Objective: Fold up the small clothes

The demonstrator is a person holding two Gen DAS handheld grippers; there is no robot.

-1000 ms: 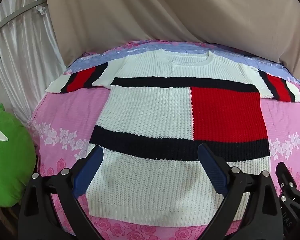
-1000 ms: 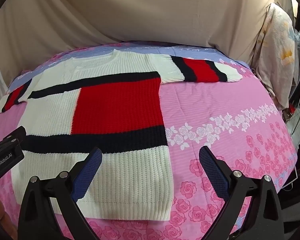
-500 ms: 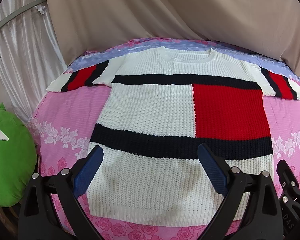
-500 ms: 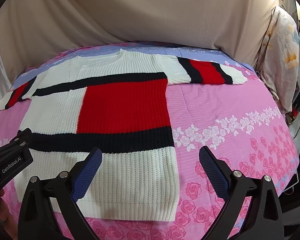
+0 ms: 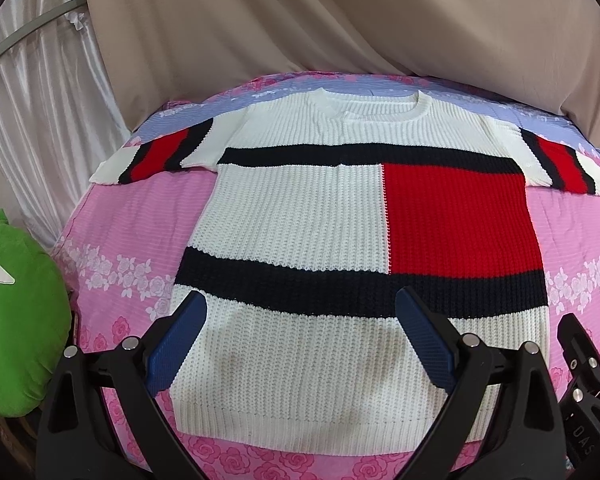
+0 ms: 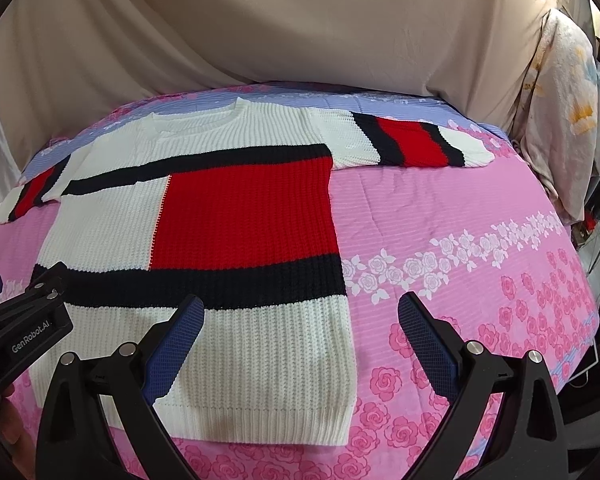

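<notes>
The sweater (image 5: 340, 240) lies flat, face up, in the bed's (image 6: 460, 216) middle w/ sleeves spread, ready for folding. Left gripper (image 5: 300, 336) and right gripper (image 6: 300, 338) hover wide apart, empty, at 6 o'clock (near hem), probably to grab corners.

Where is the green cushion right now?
Left wrist view only: the green cushion sits at the far left, beside the pink bedsheet, left of the sweater.
</notes>
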